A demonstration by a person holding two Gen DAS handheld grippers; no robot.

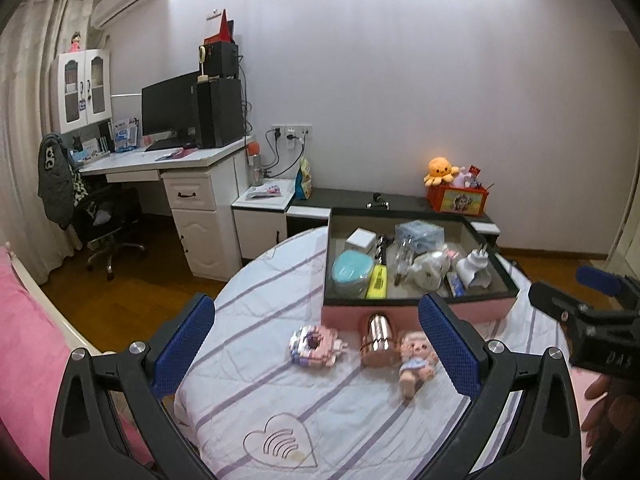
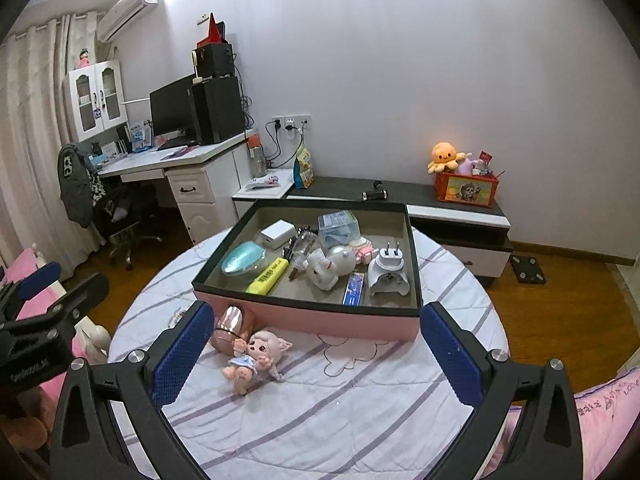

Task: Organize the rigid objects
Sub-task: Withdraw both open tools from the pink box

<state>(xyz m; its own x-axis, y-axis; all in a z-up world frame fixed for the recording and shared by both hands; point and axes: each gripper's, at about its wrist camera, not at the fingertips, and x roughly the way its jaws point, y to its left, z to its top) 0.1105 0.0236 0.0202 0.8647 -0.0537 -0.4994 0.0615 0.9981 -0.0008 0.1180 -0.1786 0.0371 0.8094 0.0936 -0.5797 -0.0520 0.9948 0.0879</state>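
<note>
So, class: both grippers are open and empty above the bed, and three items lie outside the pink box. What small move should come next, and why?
Probably lower the open left gripper over the rose-gold cylinder and close on it. It lies between the spread fingers beside the doll, touching the pink box, with the block figure also loose.

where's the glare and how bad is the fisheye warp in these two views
Left wrist view: bright ceiling light blows out the top edge, the shiny rose-gold metal cup catches reflections, black corners vignette. Right wrist view: glare at top left above the white air conditioner, walls bow outward.
</note>
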